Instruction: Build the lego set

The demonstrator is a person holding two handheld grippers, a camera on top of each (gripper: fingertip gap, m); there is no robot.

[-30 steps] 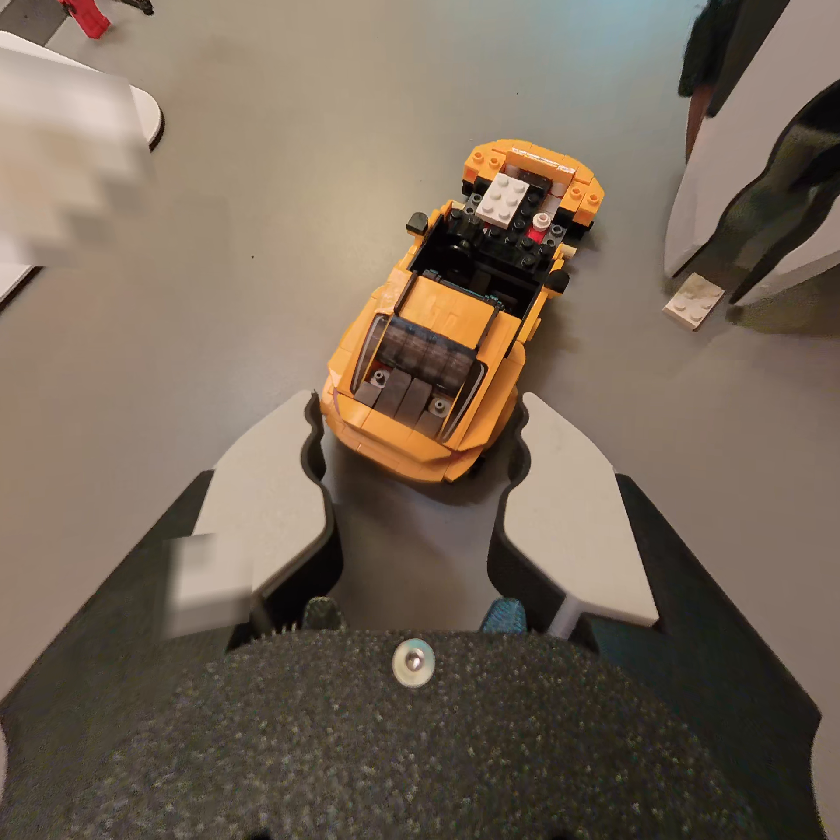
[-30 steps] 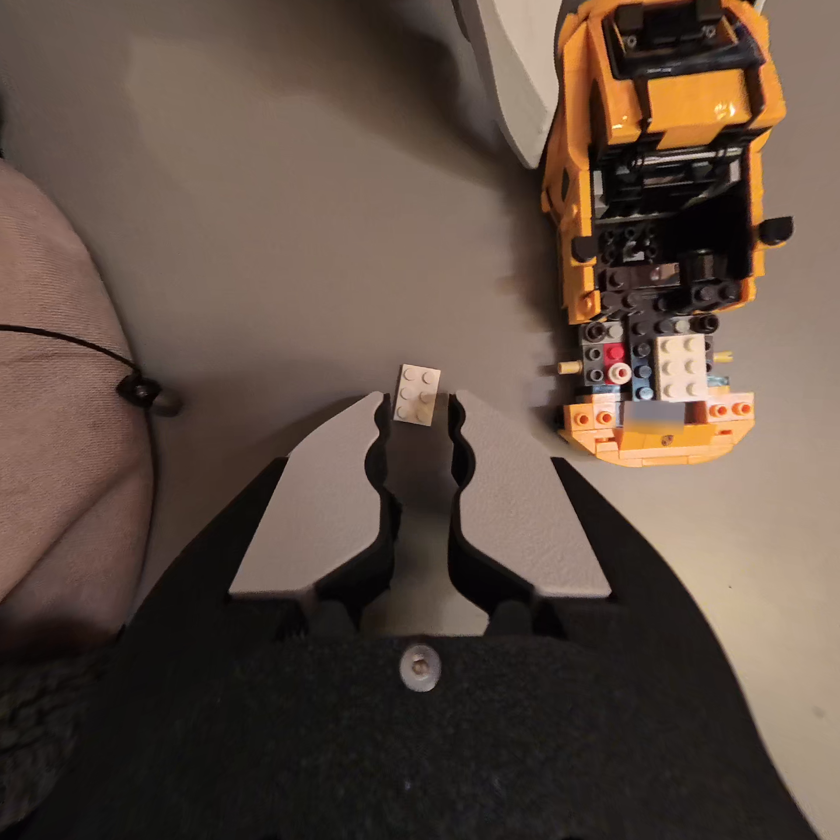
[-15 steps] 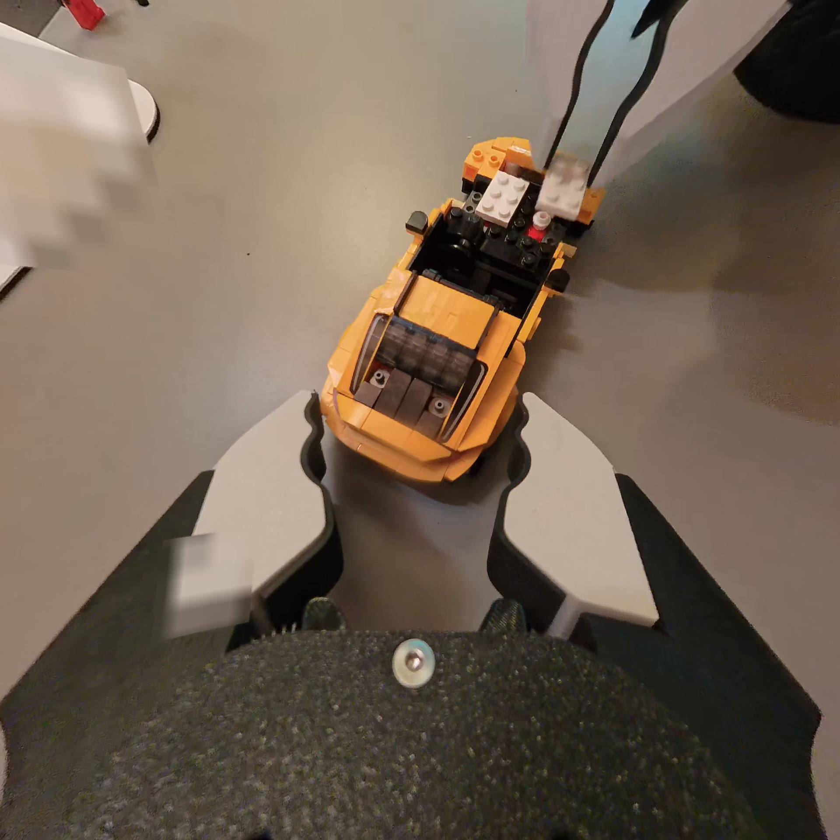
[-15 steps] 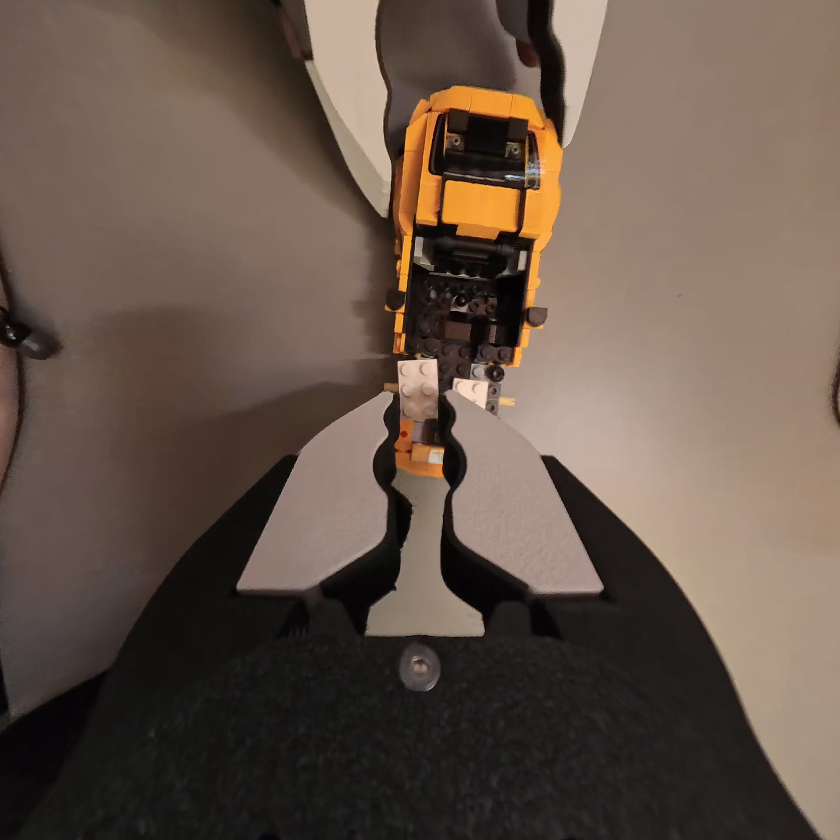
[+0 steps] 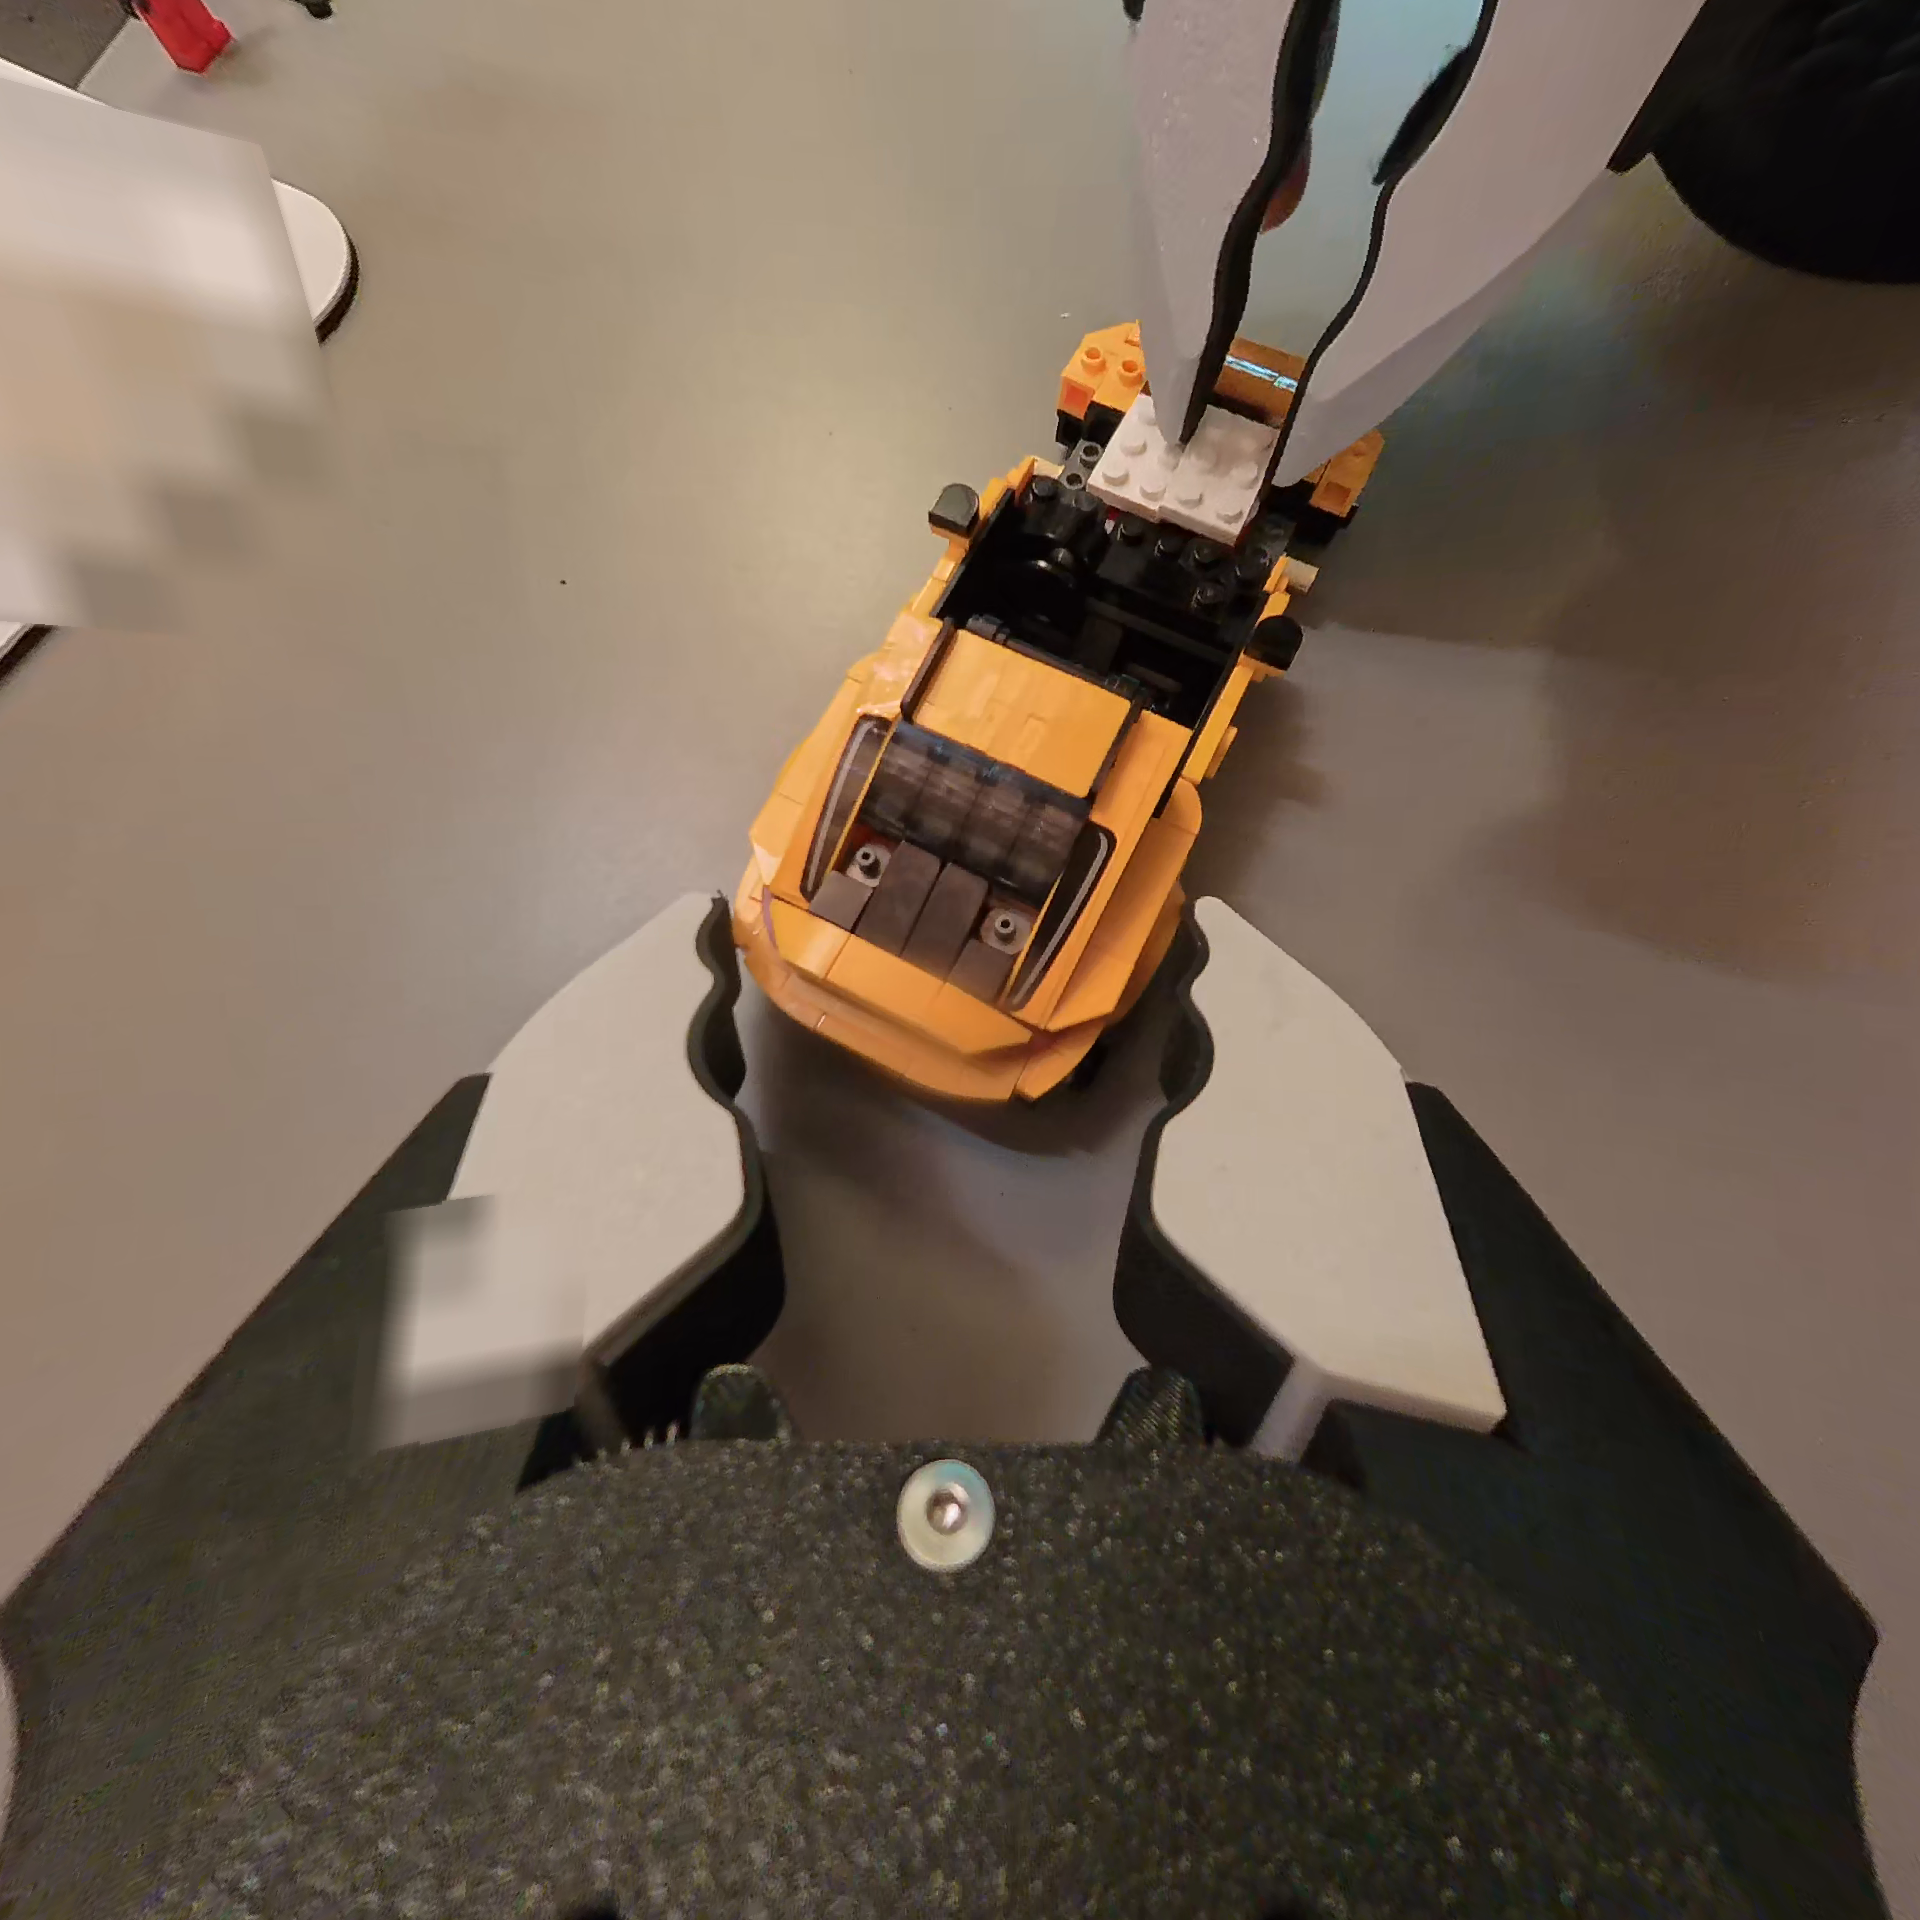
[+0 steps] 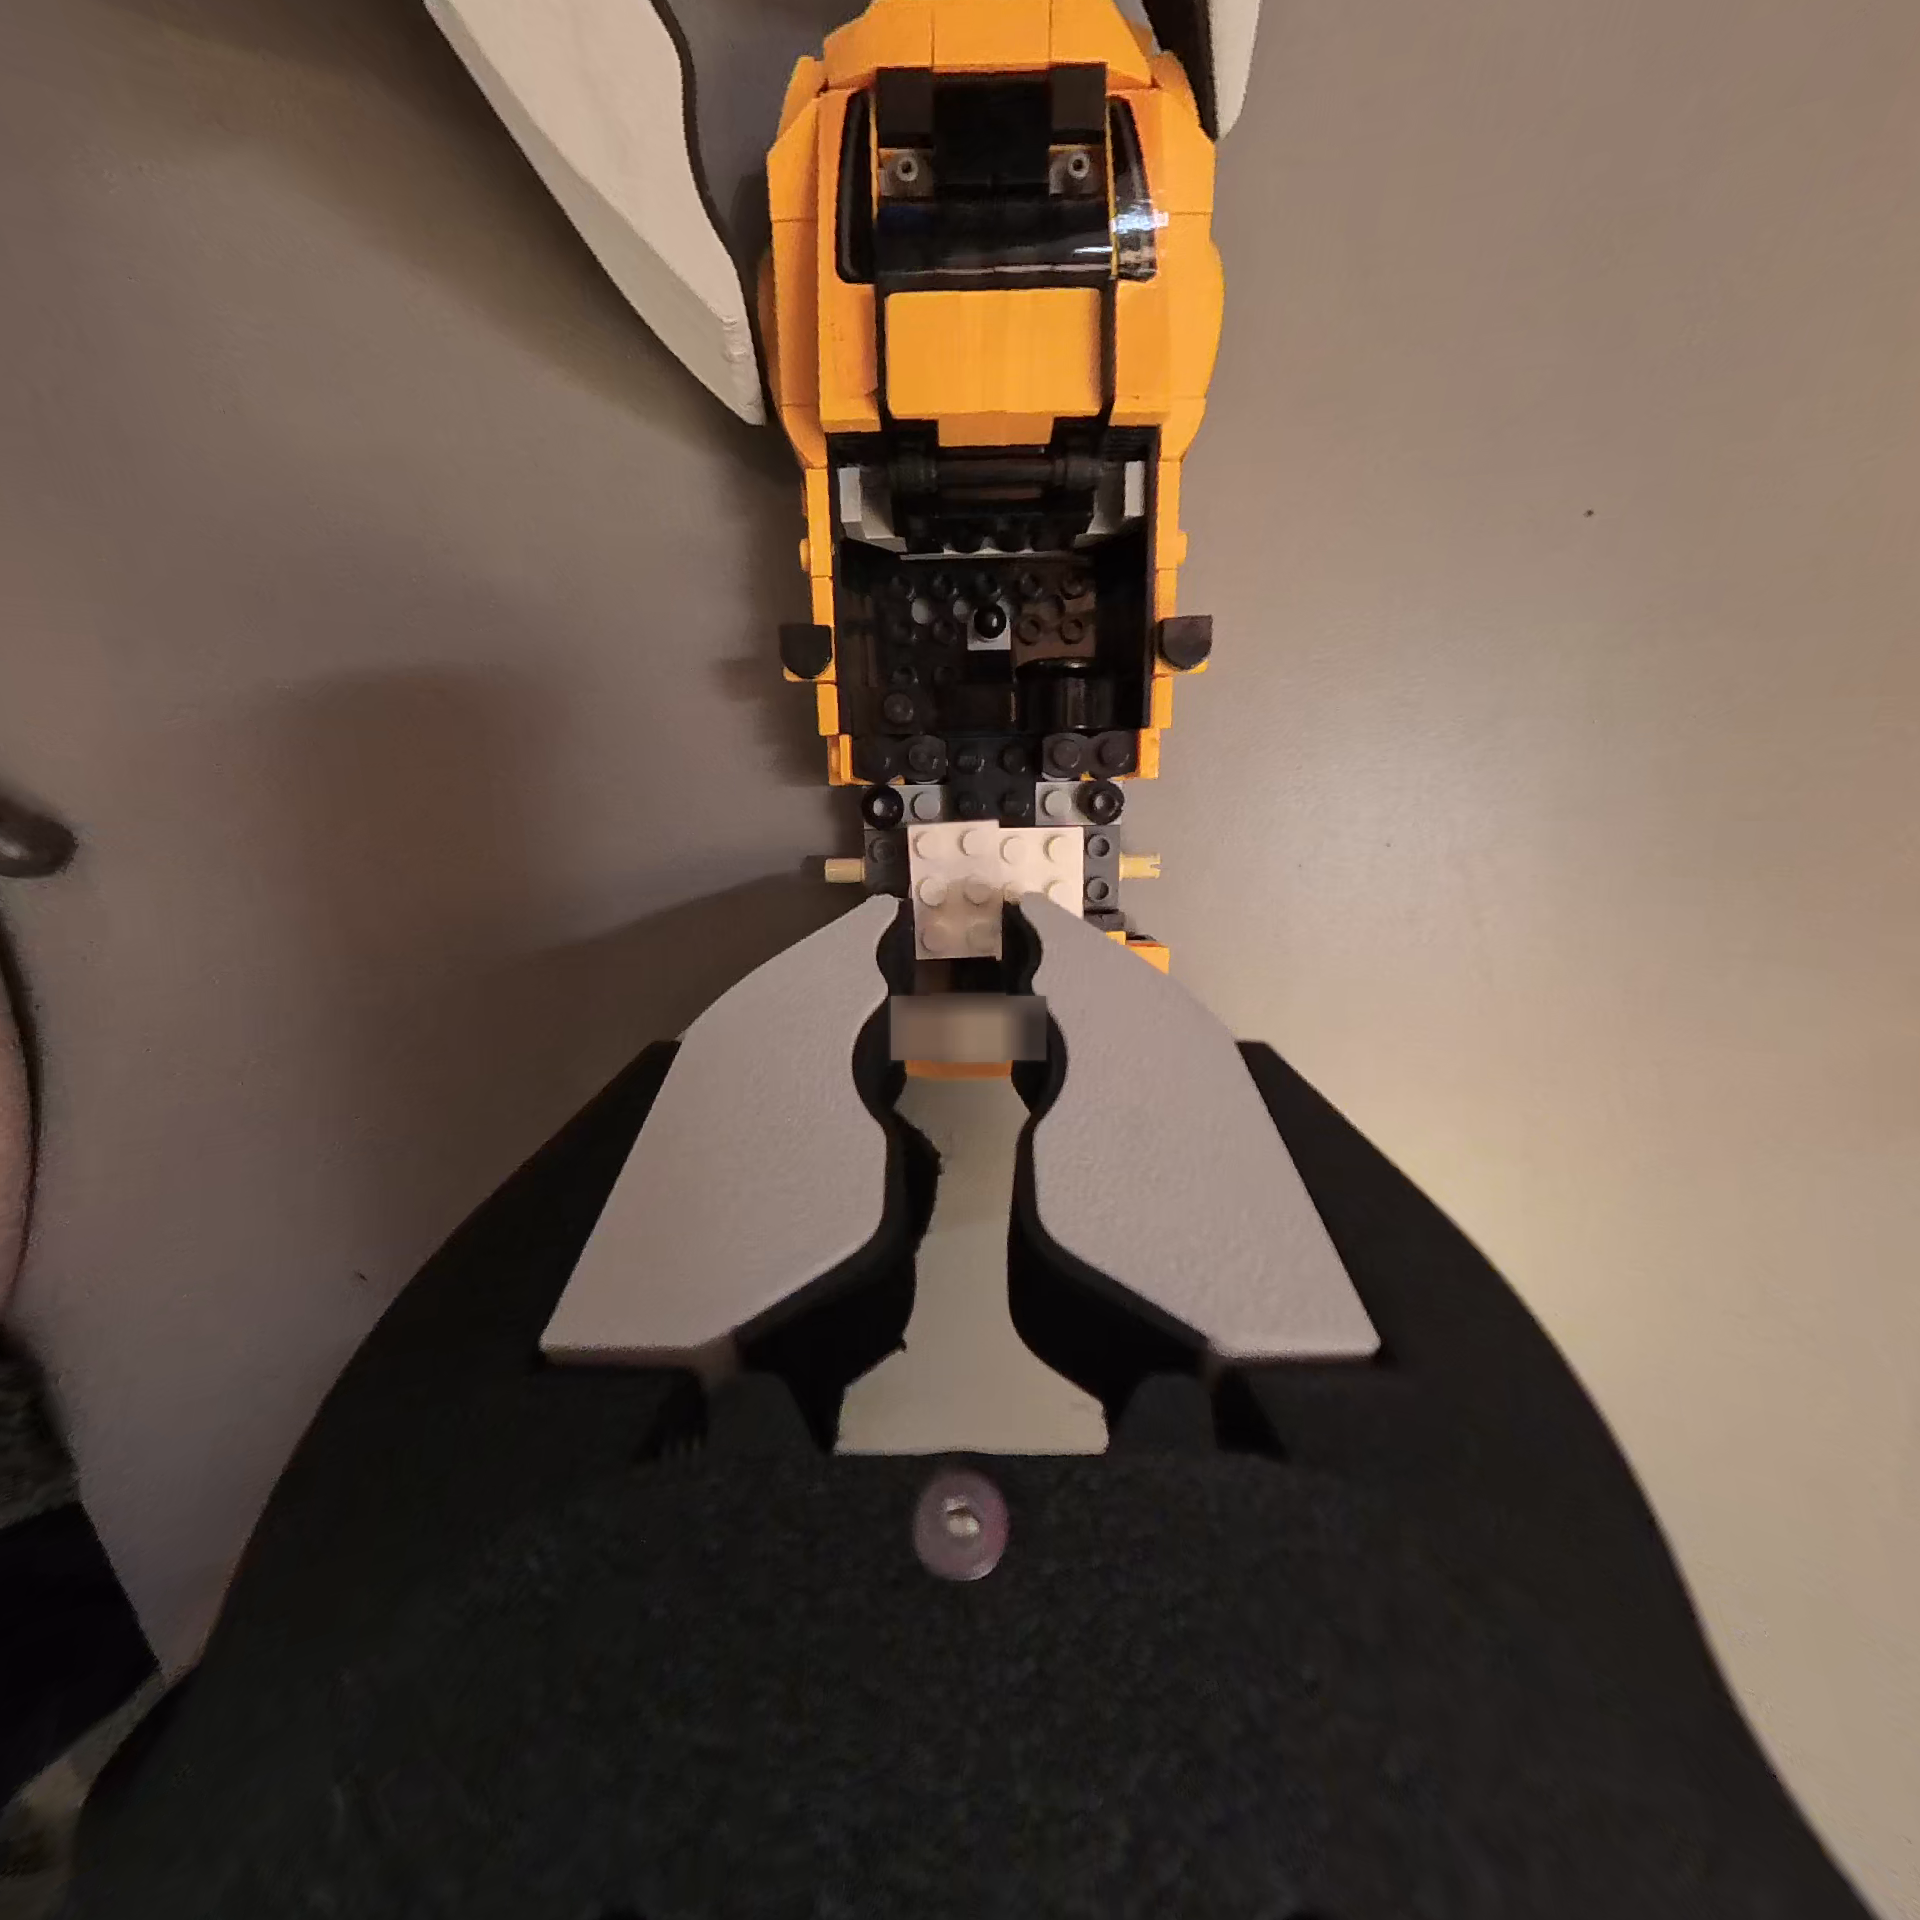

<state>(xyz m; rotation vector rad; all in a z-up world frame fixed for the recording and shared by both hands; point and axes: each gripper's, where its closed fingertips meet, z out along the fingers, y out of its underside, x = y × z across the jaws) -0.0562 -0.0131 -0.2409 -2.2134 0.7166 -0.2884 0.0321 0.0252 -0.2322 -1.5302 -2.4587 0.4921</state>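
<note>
An orange lego car (image 5: 997, 831) stands on the grey table (image 5: 520, 727); it also shows in the right wrist view (image 6: 987, 353). My left gripper (image 5: 956, 925) is closed on the sides of the car's nose. My right gripper (image 6: 958, 920) is shut on a small white plate (image 6: 956, 894) and holds it down on the studs at the car's rear, right beside a second white plate (image 6: 1044, 862) fixed there. In the left wrist view the right gripper (image 5: 1236, 452) comes down from above onto the held plate (image 5: 1221, 483), next to the other plate (image 5: 1132, 462).
A white round-edged object (image 5: 312, 239) lies at the far left of the table and a red piece (image 5: 192, 42) at the far top left. A dark shape (image 5: 1818, 156) is at the top right. Fabric shows at the left edge (image 6: 26, 1403). One gripper's finger ends stand about 11 cm off the other's. From either gripper's tips it is about 30 cm to the red piece (image 5: 192, 42).
My right gripper closed on the white plate on the table, carried it over to the car's rear and lowered it beside the other white plate. My left gripper and the car stayed still.
</note>
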